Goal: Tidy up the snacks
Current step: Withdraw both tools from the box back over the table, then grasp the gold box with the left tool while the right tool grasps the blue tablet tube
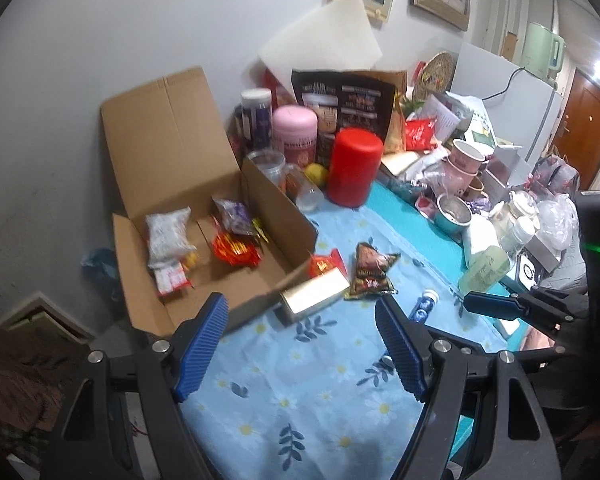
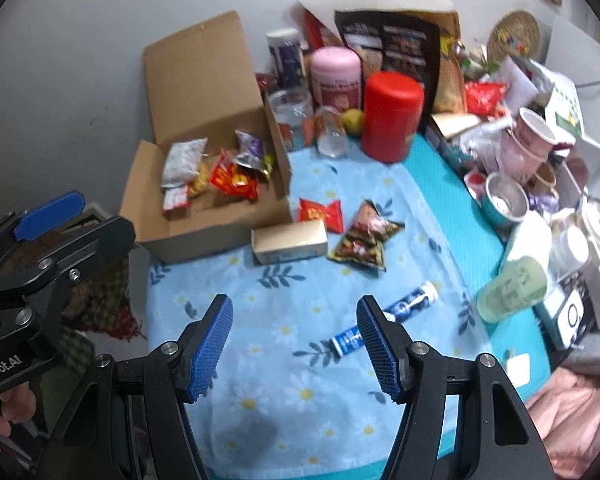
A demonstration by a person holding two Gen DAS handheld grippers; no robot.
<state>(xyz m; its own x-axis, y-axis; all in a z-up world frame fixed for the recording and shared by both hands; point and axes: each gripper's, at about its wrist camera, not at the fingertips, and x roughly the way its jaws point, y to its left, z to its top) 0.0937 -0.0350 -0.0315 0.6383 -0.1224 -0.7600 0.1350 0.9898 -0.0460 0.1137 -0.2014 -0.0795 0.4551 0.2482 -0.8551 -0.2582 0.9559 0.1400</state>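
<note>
An open cardboard box point(image 1: 260, 196) point(image 2: 204, 232) at the left of the table holds several snack packets, among them a white bag point(image 1: 167, 236) point(image 2: 182, 160) and a red packet point(image 1: 236, 250) point(image 2: 232, 178). On the blue flowered cloth lie a gold box point(image 1: 314, 296) point(image 2: 289, 245), a red packet point(image 1: 324, 266) point(image 2: 320, 214), a dark triangular snack bag point(image 1: 370, 274) point(image 2: 362, 242) and a blue-and-white tube point(image 1: 422, 306) point(image 2: 384, 316). My left gripper point(image 1: 300, 310) is open and empty above the cloth, near the gold box. My right gripper point(image 2: 294, 314) is open and empty, near the tube.
A red canister point(image 1: 354, 166) point(image 2: 392, 116), a pink jar point(image 1: 294, 134) point(image 2: 336, 76), bottles and a dark bag stand at the back. Cups, bowls and jars point(image 2: 508, 200) crowd the right side. The right gripper shows in the left view point(image 1: 500, 306).
</note>
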